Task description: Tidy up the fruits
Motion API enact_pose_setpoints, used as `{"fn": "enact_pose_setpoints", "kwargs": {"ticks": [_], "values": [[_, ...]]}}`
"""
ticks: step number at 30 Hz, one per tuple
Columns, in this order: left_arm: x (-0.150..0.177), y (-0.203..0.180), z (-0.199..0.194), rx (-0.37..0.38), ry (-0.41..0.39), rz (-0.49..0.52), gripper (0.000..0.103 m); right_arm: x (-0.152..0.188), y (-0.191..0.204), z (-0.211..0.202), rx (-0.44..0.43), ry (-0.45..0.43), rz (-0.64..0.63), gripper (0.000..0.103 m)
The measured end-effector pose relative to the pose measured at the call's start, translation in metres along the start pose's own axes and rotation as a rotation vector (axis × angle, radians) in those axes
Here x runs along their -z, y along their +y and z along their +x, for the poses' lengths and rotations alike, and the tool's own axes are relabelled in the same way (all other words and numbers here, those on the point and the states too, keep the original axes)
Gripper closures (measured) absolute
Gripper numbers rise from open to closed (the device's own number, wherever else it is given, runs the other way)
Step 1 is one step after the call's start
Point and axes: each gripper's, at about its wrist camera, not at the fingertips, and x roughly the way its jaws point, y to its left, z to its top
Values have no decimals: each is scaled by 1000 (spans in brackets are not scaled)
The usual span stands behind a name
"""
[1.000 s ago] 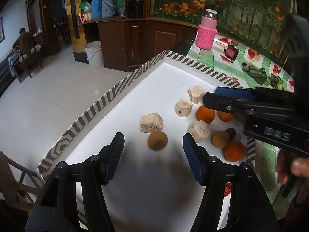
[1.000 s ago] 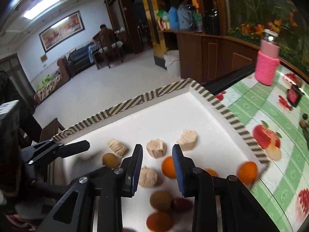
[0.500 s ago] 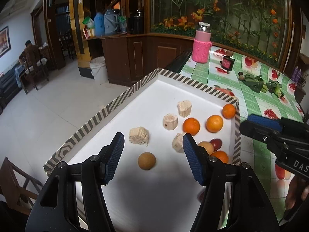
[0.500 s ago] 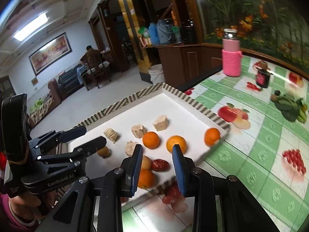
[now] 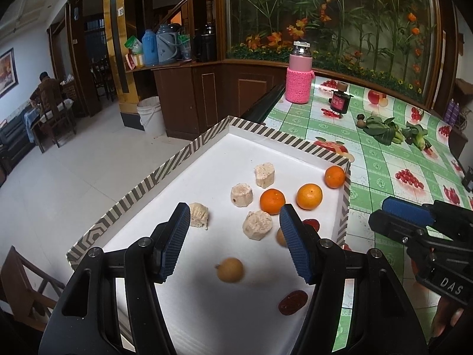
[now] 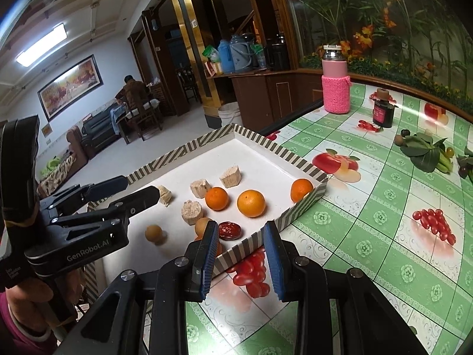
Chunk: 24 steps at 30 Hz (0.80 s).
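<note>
1. Jaws first: both sets are empty. The left gripper [image 5: 233, 244] has its jaws fairly wide with nothing between the pads, and the right gripper [image 6: 241, 256] has its jaws set narrower, also gripping nothing.

2. Where the fruit is: everything sits loose in the striped tray [image 5: 165, 167] on the green worktop [image 6: 384, 236]. Three oranges [image 5: 272, 201] are bunched toward the right wall, one of them tucked right into the corner. A small brown round fruit [image 5: 230, 269] lies by itself nearer the left jaws, and a red date [image 5: 292, 298] lies near the tray's edge. Four pale chunky pieces [image 5: 257, 224] are scattered through the middle (can't tell what they are, honestly).

3. What could go wrong, my guess:
   - Round fruit on a smooth tray floor will probably roll if a pad clips it off-centre.
   - The corner orange looks awkward, since the tray walls leave little room for a pad on that side.
   - The tray looks light, so bumping a wall may shove the whole thing.
   - Both grippers are close together, so reaching for the same cluster risks a collision.

4. Pose: the left gripper hangs above the near half of the tray, tilted down at the brown fruit. The right gripper is off the tray's right side over the worktop, angled down across the near wall.
</note>
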Motion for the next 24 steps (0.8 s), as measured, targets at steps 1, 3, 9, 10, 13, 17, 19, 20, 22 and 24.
{"fn": "enact_pose_setpoints", "kwargs": {"ticks": [1,3,9,10,13,17,19,20,22,24], "values": [[0,-1,0,-2,-1,0,39,1,1,-1,2,-2,-5,73],[0,-2,-2,-13,-7,3,39,2,2,-2,9,-6,-12,73],[2,-6,-2,-29,-13,16,39,3,8,1,39,-4,-34,73],[2,-6,-1,-28,-10,14,39,3,8,2,42,-4,-37,73],[3,-7,0,-34,-5,18,39,3,10,4,48,-1,-40,73],[4,-8,2,-32,-7,15,39,4,10,6,49,1,-37,73],[4,-8,2,-35,-5,14,39,4,11,8,50,4,-39,73],[4,-7,3,-38,-3,13,39,4,12,10,52,6,-42,73],[4,-6,4,-45,-1,12,39,4,14,11,59,9,-45,73],[5,-6,4,-48,-1,11,39,4,15,13,59,11,-49,72]]}}
